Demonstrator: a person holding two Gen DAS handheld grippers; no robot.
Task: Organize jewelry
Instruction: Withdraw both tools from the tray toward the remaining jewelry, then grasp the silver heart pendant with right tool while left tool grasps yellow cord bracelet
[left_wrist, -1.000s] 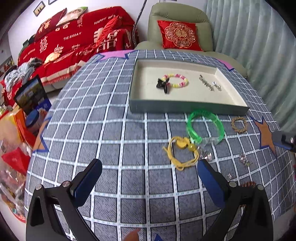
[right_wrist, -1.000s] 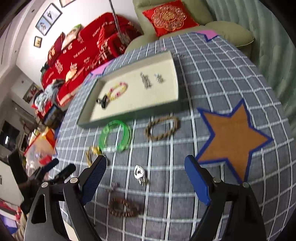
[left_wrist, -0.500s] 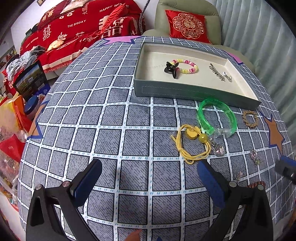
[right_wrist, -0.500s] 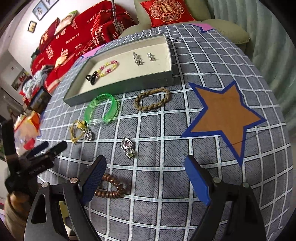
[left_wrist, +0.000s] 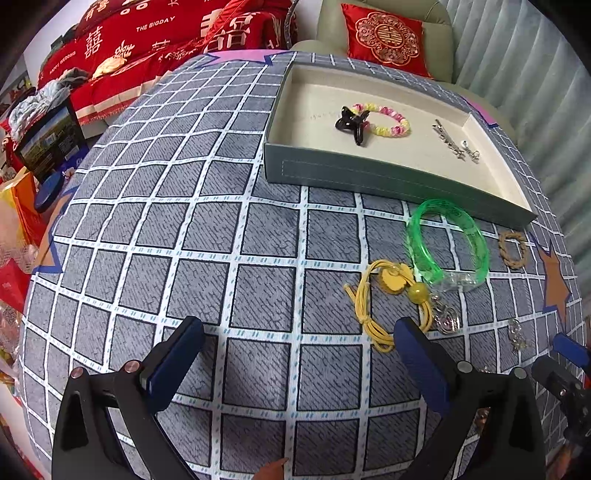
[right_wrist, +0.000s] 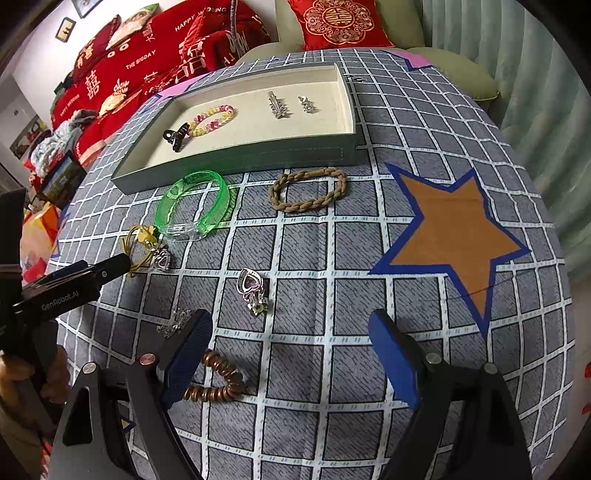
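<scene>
Checked cloth (right_wrist: 306, 369) bears green bangle (right_wrist: 192, 206), braided bracelet (right_wrist: 308, 192); both claws (left_wrist: 299, 354) (right_wrist: 291, 350) gape wide, empty.

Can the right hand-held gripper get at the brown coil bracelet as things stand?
Probably yes. The right hand-held gripper is open and empty, and the brown coil bracelet lies bare on the tablecloth beside its left finger, nothing covering it.

The red blanket (right_wrist: 155, 55) reads "THE BIGDAY" and "HAPPY WEDDING"; the left tongs (right_wrist: 107, 267) read "GenRobot.AI".
</scene>
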